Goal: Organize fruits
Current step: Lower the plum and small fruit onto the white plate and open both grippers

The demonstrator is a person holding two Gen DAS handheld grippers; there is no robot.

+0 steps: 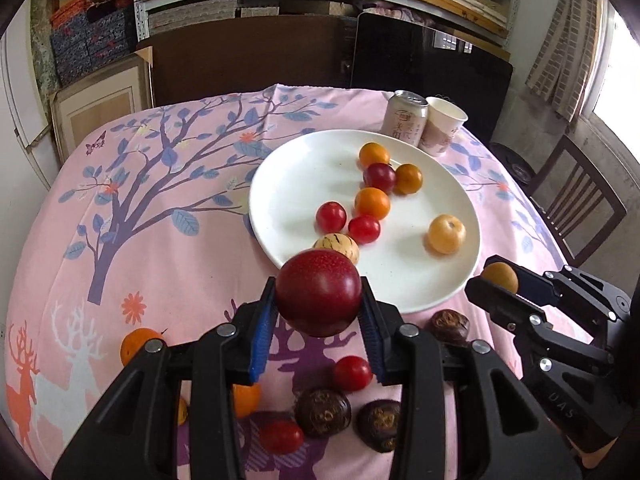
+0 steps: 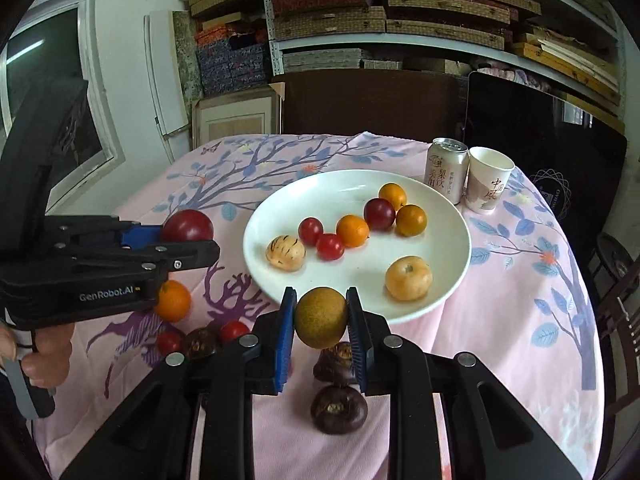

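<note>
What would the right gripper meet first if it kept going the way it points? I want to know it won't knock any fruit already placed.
Most likely the near rim of the white plate, then the bare patch before the pale orange fruit. The right gripper carries the brown fruit; depth is uncertain.

Black-framed tool (image 1: 318, 320) with blue ribbed pads, silver screws, white "GenRobot.AI" lettering

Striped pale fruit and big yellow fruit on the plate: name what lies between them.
Right wrist view: only bare white plate lies between the striped pale fruit and the big yellow fruit.
</note>
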